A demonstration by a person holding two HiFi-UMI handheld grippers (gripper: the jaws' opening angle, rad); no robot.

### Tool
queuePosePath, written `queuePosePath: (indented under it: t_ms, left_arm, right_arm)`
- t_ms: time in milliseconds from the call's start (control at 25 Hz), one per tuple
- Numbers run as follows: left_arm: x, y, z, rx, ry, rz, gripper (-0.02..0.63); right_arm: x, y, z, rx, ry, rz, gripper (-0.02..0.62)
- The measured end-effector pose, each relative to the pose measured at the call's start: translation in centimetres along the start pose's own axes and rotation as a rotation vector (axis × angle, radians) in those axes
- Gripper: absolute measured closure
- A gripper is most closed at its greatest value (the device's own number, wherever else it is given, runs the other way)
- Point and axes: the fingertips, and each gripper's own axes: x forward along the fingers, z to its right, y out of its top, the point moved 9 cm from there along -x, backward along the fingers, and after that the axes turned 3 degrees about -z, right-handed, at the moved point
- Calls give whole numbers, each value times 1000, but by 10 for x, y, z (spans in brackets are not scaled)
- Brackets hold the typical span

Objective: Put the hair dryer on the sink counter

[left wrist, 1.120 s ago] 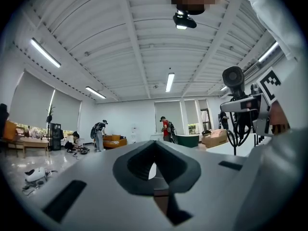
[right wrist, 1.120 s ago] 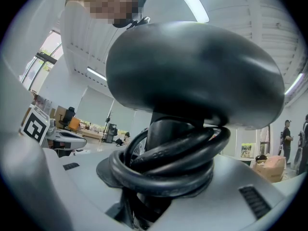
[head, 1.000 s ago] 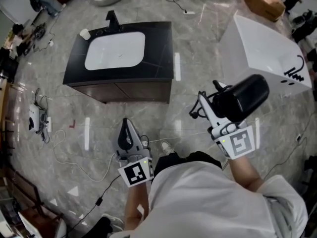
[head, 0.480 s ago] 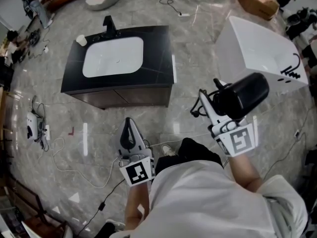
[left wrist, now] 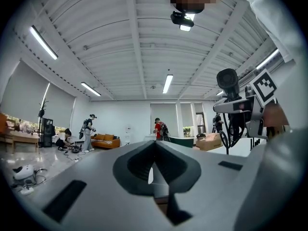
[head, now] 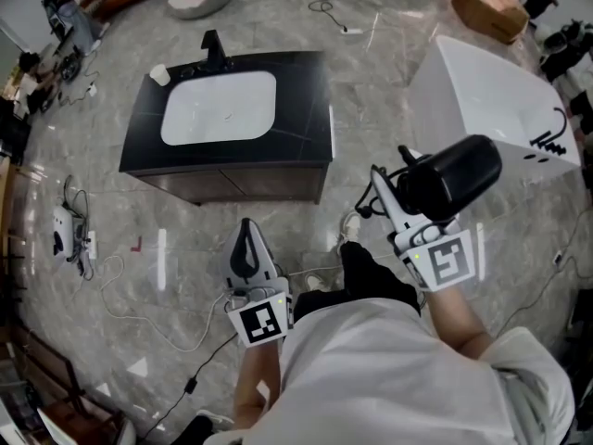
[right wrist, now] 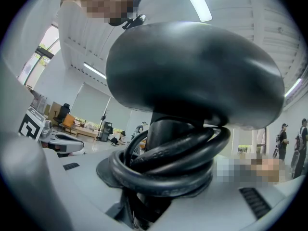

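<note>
The right hand-held gripper (head: 400, 193) is clamped on a black hair dryer with a fat, rounded barrel (head: 454, 182). Its grey jaws are closed on the dryer's handle, and the barrel sits above and beyond the jaw tips. In the right gripper view a thick black rubber cord (right wrist: 163, 162) is coiled in loops around the handle, right at the jaws. The cube at the back of this gripper (head: 447, 260) carries a black-and-white square marker pattern with no letters.

The left hand-held gripper (head: 246, 226) holds nothing. Its grey jaws are drawn together to a point, and its own cube (head: 261, 321) shows another square marker.

The black sink worktop (head: 296, 91), with its white rectangular basin (head: 220, 108) and black tap (head: 213, 43), lies ahead of the left gripper. From the right gripper it is ahead and to the left, so the hair dryer is well apart from it. A small white cup (head: 159, 75) stands on the worktop's far left corner. A white bathtub (head: 491, 91) stands just beyond the right gripper, on the grey marble floor (head: 371, 72).
</note>
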Motion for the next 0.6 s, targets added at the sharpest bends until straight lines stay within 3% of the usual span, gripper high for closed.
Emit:
queuePosePath:
  t_ms: [600]
  left_arm:
    - [63, 2, 22, 8, 27, -8, 603]
  right_arm:
    - [47, -19, 54, 0, 35, 4, 384]
